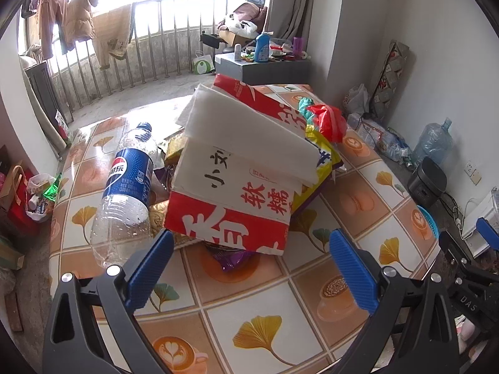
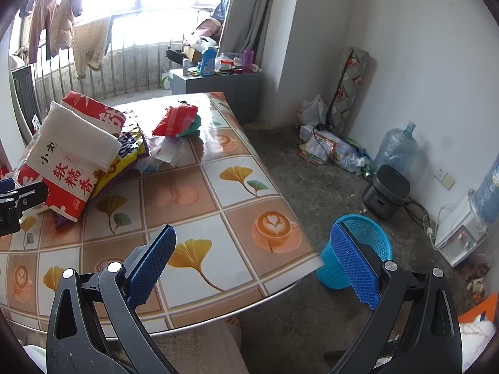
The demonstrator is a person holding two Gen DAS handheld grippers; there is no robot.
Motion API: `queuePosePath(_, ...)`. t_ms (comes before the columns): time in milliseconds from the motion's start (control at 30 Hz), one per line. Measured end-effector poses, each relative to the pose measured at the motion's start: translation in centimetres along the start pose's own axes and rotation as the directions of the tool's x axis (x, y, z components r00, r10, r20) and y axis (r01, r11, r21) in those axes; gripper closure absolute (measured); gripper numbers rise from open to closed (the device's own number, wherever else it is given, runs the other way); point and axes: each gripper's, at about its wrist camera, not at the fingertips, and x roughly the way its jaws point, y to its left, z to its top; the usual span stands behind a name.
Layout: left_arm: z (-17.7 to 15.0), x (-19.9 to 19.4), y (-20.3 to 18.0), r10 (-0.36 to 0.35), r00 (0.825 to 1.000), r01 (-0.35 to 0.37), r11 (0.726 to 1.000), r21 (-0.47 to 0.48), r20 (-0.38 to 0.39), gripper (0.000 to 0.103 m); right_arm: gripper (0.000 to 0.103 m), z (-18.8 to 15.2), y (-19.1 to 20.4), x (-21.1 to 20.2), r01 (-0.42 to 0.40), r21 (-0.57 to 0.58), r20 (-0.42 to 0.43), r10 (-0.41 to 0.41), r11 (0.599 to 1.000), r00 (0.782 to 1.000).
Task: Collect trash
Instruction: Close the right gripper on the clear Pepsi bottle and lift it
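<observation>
A heap of trash lies on the patterned table: a red and white rice bag on top, yellow and purple wrappers under it, a red wrapper behind, and an empty Pepsi bottle lying to its left. My left gripper is open just in front of the rice bag, with nothing between its fingers. In the right wrist view, the same rice bag and red wrapper sit at the left. My right gripper is open over the table's near corner, holding nothing. A blue mesh bin stands on the floor beside that corner.
A grey cabinet crowded with bottles stands behind the table by the railing. Along the right wall lie floor litter, a water jug, a dark cooker and a white appliance with cables. Bags sit on the floor at the left.
</observation>
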Motion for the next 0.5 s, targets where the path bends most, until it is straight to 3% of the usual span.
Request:
queuePosePath(133, 0.2, -1.5, 4.1, -0.031, 0.995, 0.035, 0.999, -0.040, 0.093, 0.006, 0.008, 2.5, 1.8, -0.2, -0.106, 0.008, 0.054, 0.105, 0.994, 0.993)
queuePosePath(233, 0.3, -2.7, 8.4, 0.012, 0.985, 0.007, 0.994, -0.107, 0.175, 0.006, 0.008, 4.7, 4.5, 0.0, -0.251, 0.009, 0.075, 0.250, 0.968, 0.965)
queuePosePath(333, 0.3, -3.7, 12.8, 0.109, 0.967, -0.067, 0.980, -0.187, 0.228, 0.006, 0.008, 6.8, 8.5, 0.7, -0.411, -0.006, 0.057, 0.410, 0.912, 0.910)
queuePosePath(400, 0.2, -3.9, 15.7, 0.174, 0.956, -0.114, 0.963, -0.245, 0.238, 0.006, 0.010, 7.9, 11.3, 1.2, -0.510, -0.010, 0.024, 0.510, 0.860, 0.860)
queuePosePath(500, 0.2, -3.4, 19.7, 0.228, 0.948, -0.152, 0.937, -0.313, 0.224, 0.010, 0.019, 9.3, 16.7, 2.2, -0.643, -0.019, -0.058, 0.641, 0.766, 0.765)
